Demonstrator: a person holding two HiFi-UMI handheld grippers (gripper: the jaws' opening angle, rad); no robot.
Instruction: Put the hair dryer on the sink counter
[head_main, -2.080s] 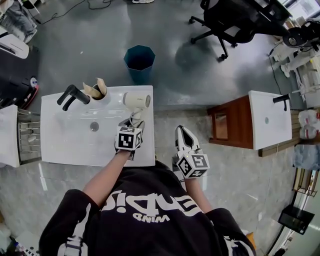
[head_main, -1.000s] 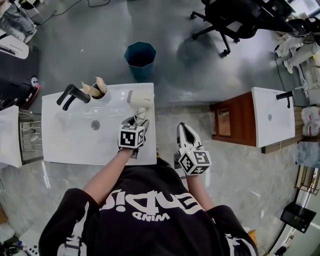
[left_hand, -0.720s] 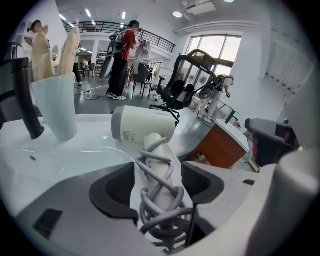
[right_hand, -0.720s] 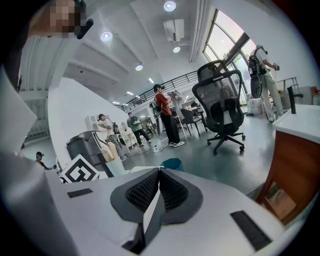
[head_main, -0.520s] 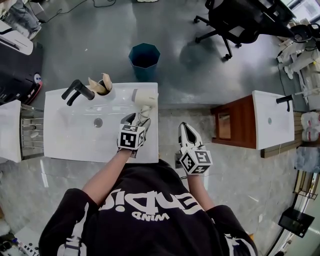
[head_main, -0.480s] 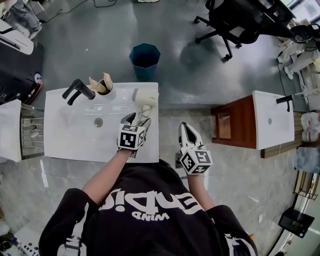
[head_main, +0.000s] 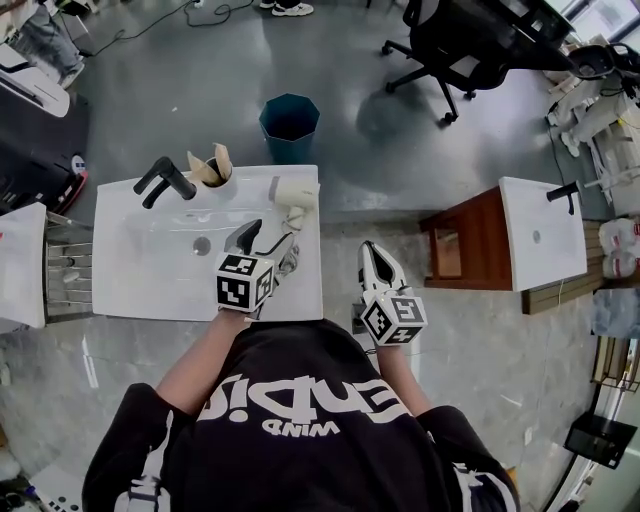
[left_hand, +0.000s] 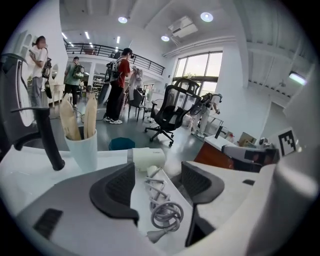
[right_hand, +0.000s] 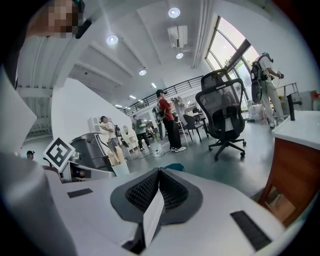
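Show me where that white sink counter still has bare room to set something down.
The sink counter is bare along its left side and near-left edge, around the basin with the drain. The far edge is crowded: faucet, cup of wooden sticks, then the hair dryer at the right corner, its cord trailing down the right side.

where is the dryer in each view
head view: dryer on the counter's far right corner.
left gripper view: dryer at centre, just beyond the open left tool.
right gripper view: not in it.
shared landmark: teal bin, on the floor behind the dryer in the head view, left of it in the left gripper view, just above the right tool in the right gripper view.
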